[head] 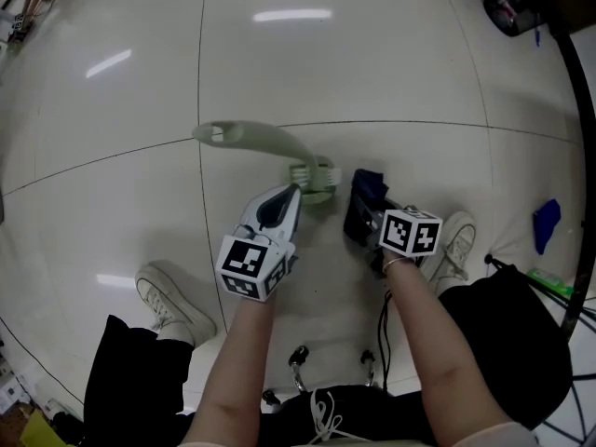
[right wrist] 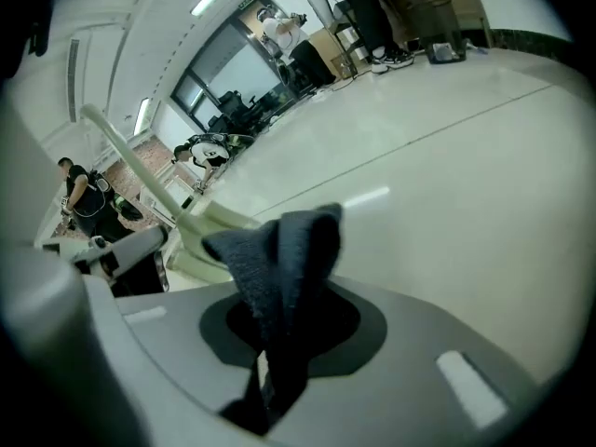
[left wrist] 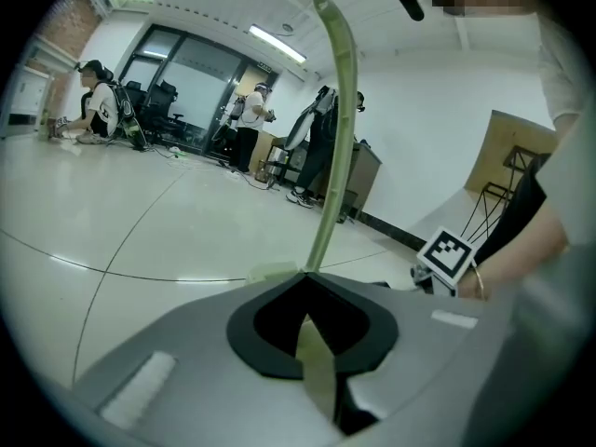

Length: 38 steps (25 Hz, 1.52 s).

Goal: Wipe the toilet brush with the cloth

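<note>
On the floor in front of me: the toilet brush (head: 270, 140), pale green, slants away to my front-left, its loop end far out and its head close to my shoes.
Floor (head: 391, 63): glossy pale tile, which I judge to be slippery under anything that drops.
Left claw (head: 291, 194): closed on the brush, on a thin flat part close to the head. The long handle runs straight out beyond the jaws.
Right claw (head: 359, 216): clamped on the cloth (head: 367, 192), a dark blue wad standing up out of the jaws.
Cloth to brush: just beside the brush head. I cannot tell whether they touch.
Risk, twisting: I hold the brush near one end, so the long handle works as a lever. A sideways push from the cloth could turn it in my jaws or swing the far end.
Risk, losing the cloth: only a pinch of it is held. Dragging it over the head could pull it free.
Risk, bare claw: if the wad folds back, the hard jaw tips would rub the brush instead of the cloth.
Risk, collision: both claws work close together and could knock each other.
Risk, missed patch: the part under my left jaws gets no wipe unless I regrip.
</note>
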### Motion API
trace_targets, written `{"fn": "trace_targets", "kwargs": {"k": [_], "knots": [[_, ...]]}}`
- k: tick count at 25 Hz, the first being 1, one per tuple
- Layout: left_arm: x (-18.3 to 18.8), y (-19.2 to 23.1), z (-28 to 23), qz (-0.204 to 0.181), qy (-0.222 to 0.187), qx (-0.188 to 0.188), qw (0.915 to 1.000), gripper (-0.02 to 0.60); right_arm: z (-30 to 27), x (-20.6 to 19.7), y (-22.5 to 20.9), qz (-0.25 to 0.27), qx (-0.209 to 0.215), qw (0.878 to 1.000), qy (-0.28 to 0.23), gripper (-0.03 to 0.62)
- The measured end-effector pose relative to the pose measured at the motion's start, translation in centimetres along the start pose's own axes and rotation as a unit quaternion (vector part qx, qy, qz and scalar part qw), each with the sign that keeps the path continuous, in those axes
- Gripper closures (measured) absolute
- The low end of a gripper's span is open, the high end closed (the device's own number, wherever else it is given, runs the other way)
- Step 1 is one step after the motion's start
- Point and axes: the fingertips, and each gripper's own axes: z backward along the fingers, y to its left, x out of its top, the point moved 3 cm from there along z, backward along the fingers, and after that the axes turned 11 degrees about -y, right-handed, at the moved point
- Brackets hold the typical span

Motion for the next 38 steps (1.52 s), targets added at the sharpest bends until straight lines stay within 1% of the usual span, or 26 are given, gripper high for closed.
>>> {"fn": "trace_targets", "kwargs": {"k": [2,4,6,7,10,13,15,18,21,23,25,27,29,31,33,36,38], "knots": [[-0.2,-0.8,-0.3,-0.001,0.004,-0.009,1.0000,0.575,-0.7,2.8,-0.1,0.009,0.020,0.999,-0.025,0.525],[-0.4,-1.2,-0.4,-0.003,0.007,-0.010,0.9999,0.575,-2.1,5.0,0.8,0.010,0.064,0.997,-0.037,0.525],[-0.8,-1.2,-0.4,-0.002,0.011,-0.009,0.9999,0.575,-3.8,5.9,2.0,0.000,0.107,0.994,-0.027,0.525],[-0.9,-1.0,-0.3,-0.002,0.013,-0.010,0.9999,0.575,-4.5,5.9,2.4,-0.007,0.118,0.993,-0.019,0.525],[-1.0,-0.6,-0.1,-0.002,0.005,-0.014,0.9999,0.575,-6.0,5.1,2.2,-0.038,0.112,0.993,0.009,0.525],[-1.0,-0.7,-0.1,-0.001,-0.008,-0.017,0.9998,0.575,-5.8,4.2,1.5,-0.093,0.111,0.989,0.012,0.525],[-0.9,-0.7,-0.1,-0.001,-0.013,-0.017,0.9998,0.575,-5.3,2.8,0.9,-0.121,0.107,0.986,0.031,0.525],[-0.9,-0.7,-0.4,0.004,-0.011,-0.021,0.9997,0.575,-4.4,-0.1,0.7,-0.115,0.105,0.985,0.076,0.525],[-0.9,-0.6,-0.8,0.002,-0.005,-0.029,0.9996,0.575,-3.6,-1.7,1.3,-0.121,0.118,0.982,0.080,0.525],[-0.8,-0.6,-0.8,0.002,-0.005,-0.029,0.9996,0.575,-3.1,-3.0,1.9,-0.130,0.132,0.978,0.099,0.525],[-0.8,-0.6,-0.7,0.011,-0.006,-0.024,0.9996,0.575,-2.3,-4.2,2.1,-0.126,0.143,0.974,0.125,0.525],[-0.9,-0.7,-0.7,0.021,-0.009,-0.018,0.9996,0.575,-1.7,-4.2,1.5,-0.111,0.140,0.974,0.140,0.525],[-1.1,-0.7,-0.8,0.024,-0.011,-0.012,0.9996,0.575,-1.7,-2.6,0.5,-0.089,0.125,0.980,0.126,0.525],[-1.4,-0.6,-0.7,0.015,-0.011,-0.003,0.9998,0.575,-2.0,0.5,-0.3,-0.062,0.109,0.988,0.091,0.525],[-1.4,-0.5,-0.7,0.006,-0.007,0.008,0.9999,0.575,-2.7,3.9,0.0,-0.021,0.103,0.993,0.051,0.525],[-1.3,-0.8,-0.7,0.016,-0.001,0.011,0.9998,0.575,-3.4,8.7,2.1,0.045,0.120,0.992,-0.007,0.525],[-1.6,-1.3,-0.8,0.018,0.006,0.007,0.9998,0.575,-3.9,11.7,4.5,0.079,0.145,0.985,-0.051,0.525]]}}
